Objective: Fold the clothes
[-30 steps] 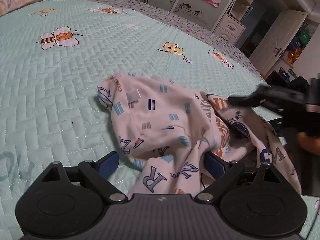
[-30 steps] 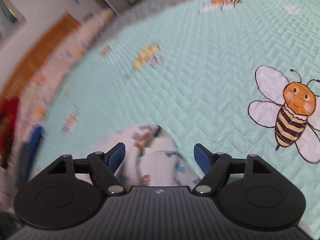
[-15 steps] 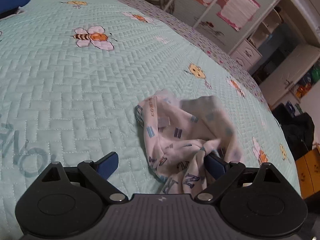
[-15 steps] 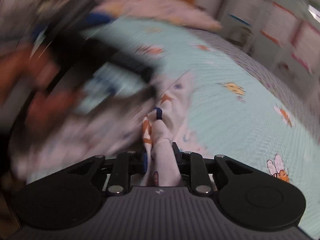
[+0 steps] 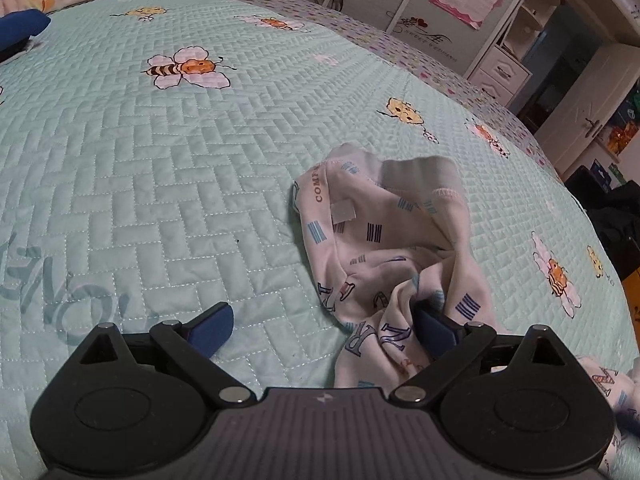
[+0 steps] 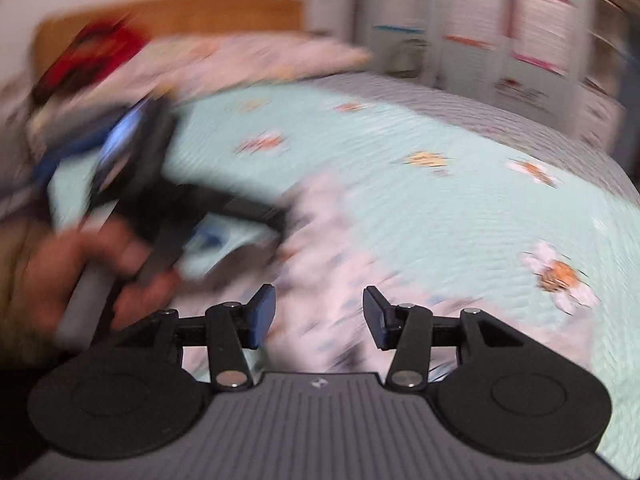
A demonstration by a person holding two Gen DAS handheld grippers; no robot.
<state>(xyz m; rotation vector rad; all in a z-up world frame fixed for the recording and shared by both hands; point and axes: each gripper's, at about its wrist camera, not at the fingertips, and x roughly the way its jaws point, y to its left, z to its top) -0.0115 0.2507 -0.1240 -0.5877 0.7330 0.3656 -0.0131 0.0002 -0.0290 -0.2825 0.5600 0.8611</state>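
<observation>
The printed garment [image 5: 384, 256] lies crumpled on the quilted bedspread [image 5: 160, 184], at 3 o'clock in the left wrist view; its lower edge is cut off behind the tool body. Left gripper [image 5: 320, 326]: jaws spread wide, with cloth bunched over its right fingertip, pinching nothing. Right gripper [image 6: 319, 316]: jaws have just been opening, parted above the blurred cloth, gripping nothing. Motion blur obscures the person's hand [image 6: 60, 280] at 9 o'clock.

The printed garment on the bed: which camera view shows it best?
The left wrist view: the garment is sharp there, crumpled on the quilt, its letter print and small label readable. The right wrist view shows it only as a pale motion-blurred smear.
</observation>
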